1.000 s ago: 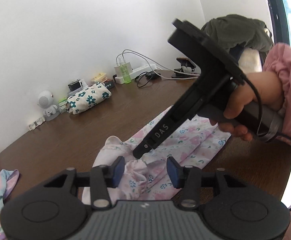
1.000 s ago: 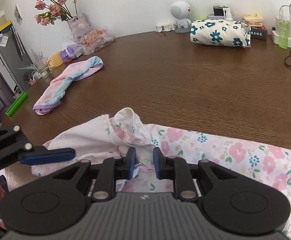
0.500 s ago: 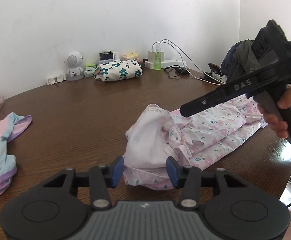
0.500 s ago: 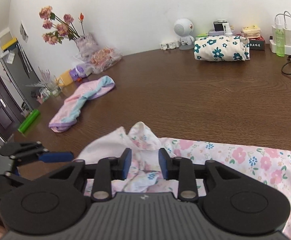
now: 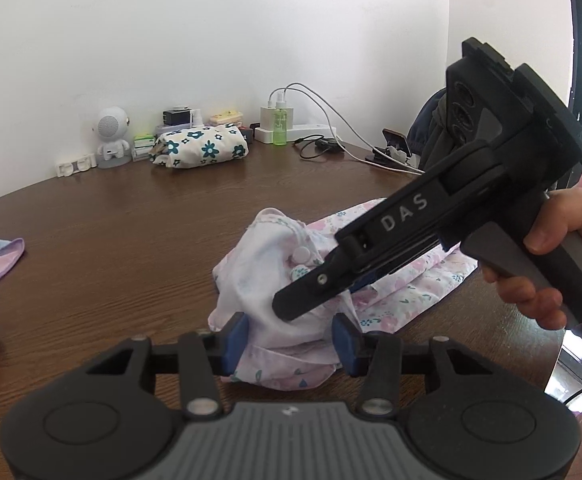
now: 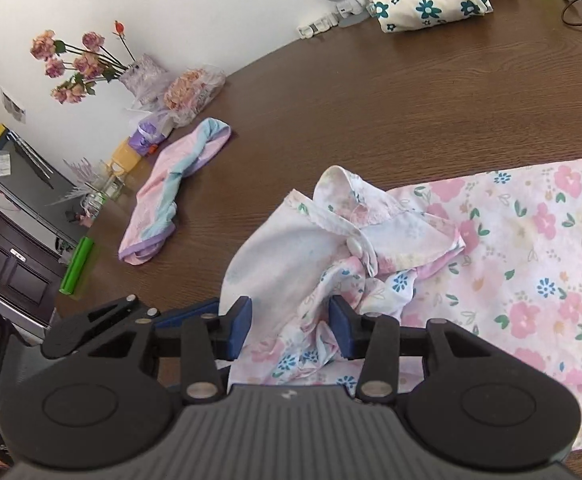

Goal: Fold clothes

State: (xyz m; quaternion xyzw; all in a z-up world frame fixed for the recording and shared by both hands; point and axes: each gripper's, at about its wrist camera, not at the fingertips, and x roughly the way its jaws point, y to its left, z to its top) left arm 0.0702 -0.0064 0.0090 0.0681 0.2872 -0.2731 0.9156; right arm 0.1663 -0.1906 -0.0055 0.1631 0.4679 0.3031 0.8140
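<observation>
Roughly midway on the floral garment (image 6: 511, 264), nowhere near done overall. It lies on the brown bench (image 6: 391, 112), lower right of the right wrist view: the long part is spread fairly flat toward the right edge, but the end nearest both claws is a bunched heap with the pale inner side turned up and a button showing. Right claw (image 6: 289, 326): its jaws have just been opening, now parted, blue pads standing off either side of the crumpled cloth, which sits between them without being pinched, so I read that as a release. Left claw (image 5: 289, 338): jaws parted about the same, heap edge between the pads at bottom centre of the left wrist view; the left pad looks close to the cloth, no squeeze visible, so I read it as open, not gripping. In that view the right claw's fingers cross the centre, tips over the heap, held by a hand (image 5: 547, 256) at the right edge. Done, by my read: one blue-flowered cloth bundle (image 5: 201, 146) sits folded at the back by the wall, upper centre-left. Left: flatten and finish folding the heap end, then the pink and blue garment (image 6: 171, 192), still loose and twisted, centre left of the right wrist view, well apart from the floral one.
</observation>
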